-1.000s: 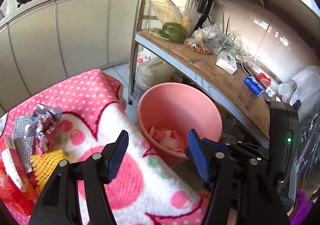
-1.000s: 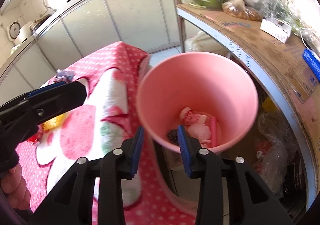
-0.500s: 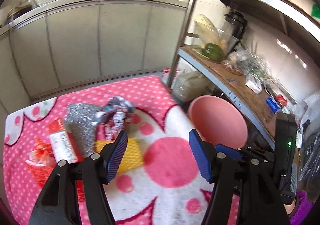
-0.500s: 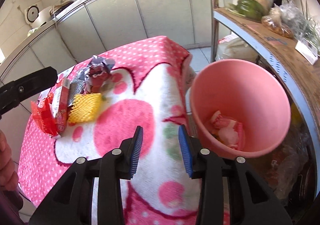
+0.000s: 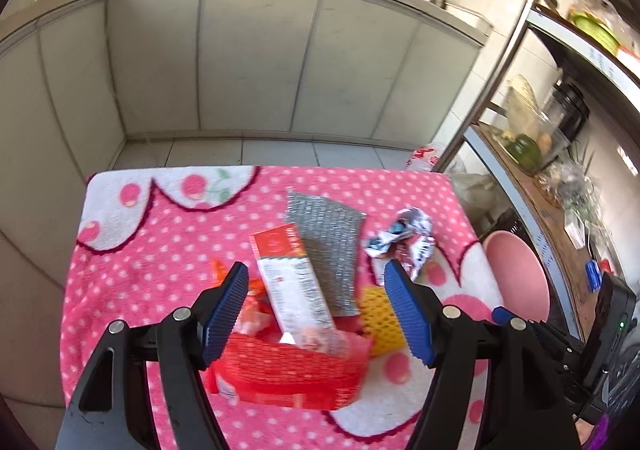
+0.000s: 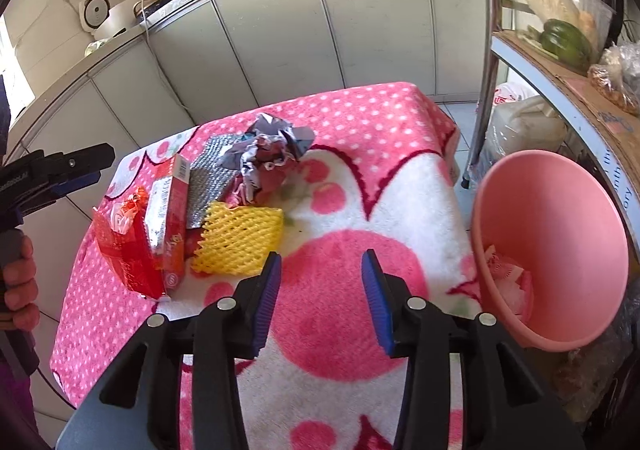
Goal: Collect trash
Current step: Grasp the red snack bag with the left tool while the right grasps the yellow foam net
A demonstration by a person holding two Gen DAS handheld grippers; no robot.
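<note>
Left wrist view: the left gripper [image 5: 314,308] is seen above the trash pile, jaws spread wide and opening, nothing pinched between them.
Right wrist view: the right gripper [image 6: 320,298] is seen over bare blanket, jaws apart and opening, nothing between them.
Worktop: covered by a pink polka-dot blanket [image 6: 360,122].
Trash pile: gathered on the left part of the worktop in the right wrist view.
Red wrapper [image 6: 124,246]: at the near left of the pile.
Red-and-white carton [image 6: 172,218]: leaning against the red wrapper.
Silver mesh sheet [image 6: 208,178]: lying behind the carton.
Yellow foam net [image 6: 238,240]: just beside the carton, nearest the right gripper.
Crumpled foil wrapper [image 6: 272,154]: at the far end of the pile.
Pink bucket [image 6: 560,218]: off the right edge of the worktop, with scraps inside.
Metal rack [image 6: 560,66]: to the right, behind the bucket.
</note>
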